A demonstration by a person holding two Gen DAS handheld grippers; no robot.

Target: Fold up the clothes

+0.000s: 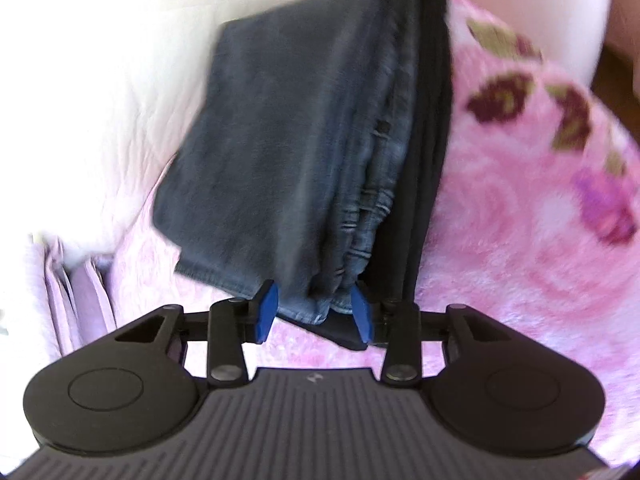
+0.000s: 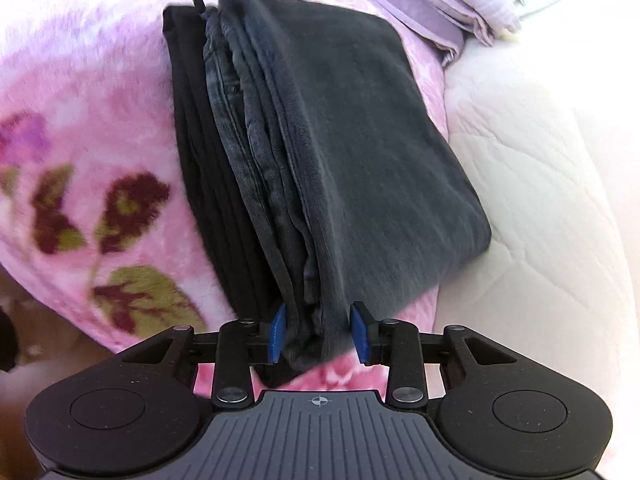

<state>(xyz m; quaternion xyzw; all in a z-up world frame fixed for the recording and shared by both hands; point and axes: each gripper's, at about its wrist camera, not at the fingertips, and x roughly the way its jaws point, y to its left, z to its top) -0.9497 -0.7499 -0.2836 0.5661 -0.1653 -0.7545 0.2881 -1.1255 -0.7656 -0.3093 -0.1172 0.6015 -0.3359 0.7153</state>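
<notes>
We see the folded jeans (image 1: 280, 152) as a thick dark grey-blue denim bundle lying on the pink floral blanket (image 1: 520, 200), stretching from six o'clock up toward twelve in both wrist views. Their stacked layered edges (some faded and creased) run along one long side, beside a black folded garment (image 1: 424, 160) that touches them and lies partly underneath.

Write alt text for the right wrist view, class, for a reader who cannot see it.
The right gripper clamps one end of folded dark grey jeans, which lie on a black garment over a pink floral blanket. A white quilted mattress lies to the right.
</notes>
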